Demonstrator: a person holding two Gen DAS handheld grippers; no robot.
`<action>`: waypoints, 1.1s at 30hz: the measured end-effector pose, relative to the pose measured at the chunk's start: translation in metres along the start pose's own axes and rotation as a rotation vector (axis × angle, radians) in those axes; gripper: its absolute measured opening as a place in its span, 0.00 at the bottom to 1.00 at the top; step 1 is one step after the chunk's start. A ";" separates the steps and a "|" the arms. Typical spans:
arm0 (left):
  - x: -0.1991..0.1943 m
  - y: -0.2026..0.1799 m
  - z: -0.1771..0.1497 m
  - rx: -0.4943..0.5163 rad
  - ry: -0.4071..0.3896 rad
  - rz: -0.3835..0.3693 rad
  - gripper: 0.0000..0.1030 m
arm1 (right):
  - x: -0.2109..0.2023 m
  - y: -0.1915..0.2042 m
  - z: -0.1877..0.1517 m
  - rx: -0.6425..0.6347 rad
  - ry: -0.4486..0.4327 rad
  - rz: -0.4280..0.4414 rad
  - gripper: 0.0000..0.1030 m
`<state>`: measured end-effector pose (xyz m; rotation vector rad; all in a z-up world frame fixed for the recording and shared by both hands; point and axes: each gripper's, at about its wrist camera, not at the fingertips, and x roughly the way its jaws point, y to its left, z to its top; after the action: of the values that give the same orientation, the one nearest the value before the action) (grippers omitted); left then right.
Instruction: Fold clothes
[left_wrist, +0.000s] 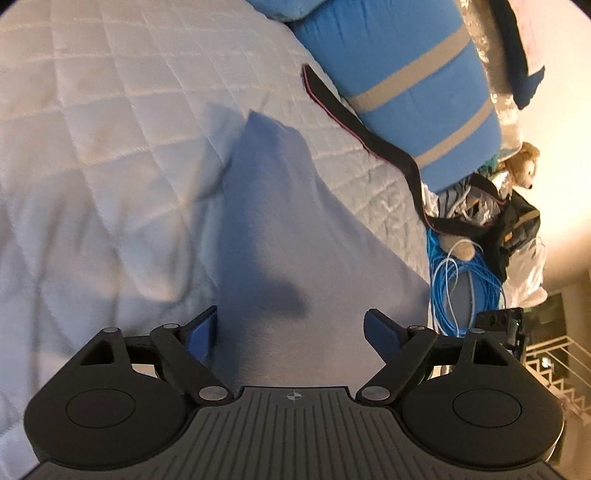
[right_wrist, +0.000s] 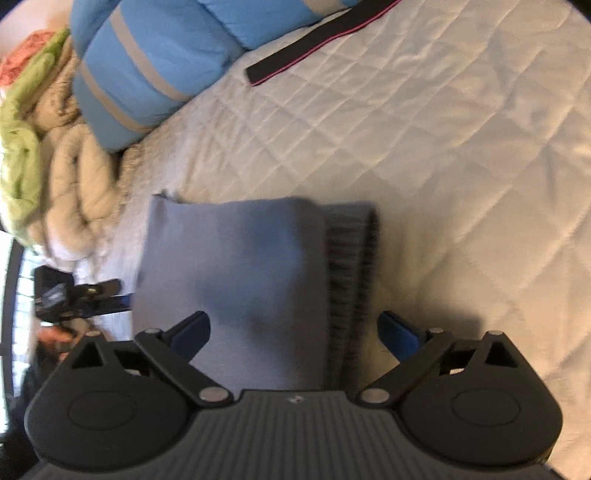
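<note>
A grey-blue knit garment (left_wrist: 280, 221) lies flat on the white quilted bedspread (left_wrist: 110, 129). My left gripper (left_wrist: 291, 332) hovers just over its near part, jaws wide apart, nothing pressed between the blue pads (left_wrist: 201, 338). In the right wrist view the same garment (right_wrist: 229, 258) shows a folded edge and a darker ribbed hem (right_wrist: 351, 258) on its right side. My right gripper (right_wrist: 295, 332) stands open above it, one finger over the cloth and the other over the bedspread (right_wrist: 443, 147) beside the hem.
A blue bolster with grey stripes (left_wrist: 406, 74) (right_wrist: 147, 55) and a black strap with pink edging (left_wrist: 351, 122) (right_wrist: 314, 40) lie at the far side. Beyond the bed edge are coiled blue cable (left_wrist: 461, 288) and a plush bear (left_wrist: 521, 166). A cream blanket (right_wrist: 74, 177) is bunched at the left.
</note>
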<state>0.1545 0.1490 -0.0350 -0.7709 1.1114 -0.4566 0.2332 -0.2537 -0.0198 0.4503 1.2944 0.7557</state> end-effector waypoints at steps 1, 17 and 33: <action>0.002 -0.002 -0.001 0.008 0.005 -0.001 0.79 | 0.003 -0.001 -0.001 0.013 0.008 0.030 0.93; -0.027 -0.030 0.008 0.071 0.025 0.099 0.17 | -0.021 0.027 -0.009 0.016 -0.089 -0.004 0.24; -0.085 -0.012 0.018 0.078 0.027 0.155 0.18 | 0.012 0.069 -0.014 -0.020 -0.056 0.082 0.24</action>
<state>0.1379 0.2042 0.0311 -0.6071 1.1628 -0.3783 0.2034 -0.1993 0.0156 0.5075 1.2212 0.8185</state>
